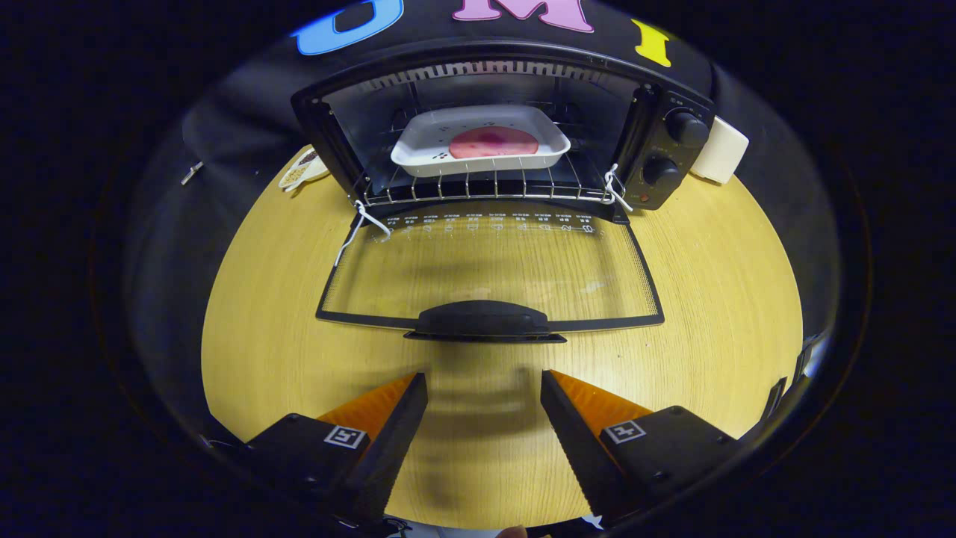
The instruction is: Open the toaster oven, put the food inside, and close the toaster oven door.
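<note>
A small printed packet point(302, 170) lies on the wooden bench point(709, 299) left of the toaster oven point(493, 97). The oven door point(489, 273) hangs fully open, folded down flat over the bench, its black handle point(483, 319) just ahead of the hand-held gripper point(484, 390). The gripper's fingers are spread apart over bare bench, holding nothing. Inside the oven, a white tray point(429, 146) with pink food point(493, 142) rests on the wire rack point(485, 187). Two knobs point(686, 128) sit on the oven's right panel, and a white object point(721, 149) stands just beyond.
</note>
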Demonstrator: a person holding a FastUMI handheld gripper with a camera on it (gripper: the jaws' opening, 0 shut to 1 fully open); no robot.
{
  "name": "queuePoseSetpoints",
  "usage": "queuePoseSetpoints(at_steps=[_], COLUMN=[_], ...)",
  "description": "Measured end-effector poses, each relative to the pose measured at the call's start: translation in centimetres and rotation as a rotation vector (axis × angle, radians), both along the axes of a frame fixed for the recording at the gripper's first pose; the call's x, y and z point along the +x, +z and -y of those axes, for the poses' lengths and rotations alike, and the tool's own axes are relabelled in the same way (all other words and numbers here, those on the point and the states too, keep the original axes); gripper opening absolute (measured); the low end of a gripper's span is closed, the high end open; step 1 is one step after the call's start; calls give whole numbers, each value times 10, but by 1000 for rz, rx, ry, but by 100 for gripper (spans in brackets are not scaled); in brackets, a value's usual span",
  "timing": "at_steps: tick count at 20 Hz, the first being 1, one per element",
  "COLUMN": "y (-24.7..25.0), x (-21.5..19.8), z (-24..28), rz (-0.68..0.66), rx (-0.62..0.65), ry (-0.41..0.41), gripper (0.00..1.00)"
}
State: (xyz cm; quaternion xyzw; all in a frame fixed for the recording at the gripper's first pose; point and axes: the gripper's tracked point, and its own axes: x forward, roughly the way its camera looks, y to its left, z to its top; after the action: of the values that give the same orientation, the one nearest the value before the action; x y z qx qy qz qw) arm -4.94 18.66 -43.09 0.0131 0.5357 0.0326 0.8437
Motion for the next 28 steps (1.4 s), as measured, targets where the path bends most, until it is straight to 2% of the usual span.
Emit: queuePoseSetpoints(at_steps=[9, 14, 23, 28], y=[-16, -3, 41, 79], x=[19, 21, 18, 26], z=[-1, 1, 1, 1], rz=[-47, 7, 92, 200], rx=[-10, -38, 42, 46], ry=[-105, -46, -23, -4], gripper=[99, 99, 99, 99])
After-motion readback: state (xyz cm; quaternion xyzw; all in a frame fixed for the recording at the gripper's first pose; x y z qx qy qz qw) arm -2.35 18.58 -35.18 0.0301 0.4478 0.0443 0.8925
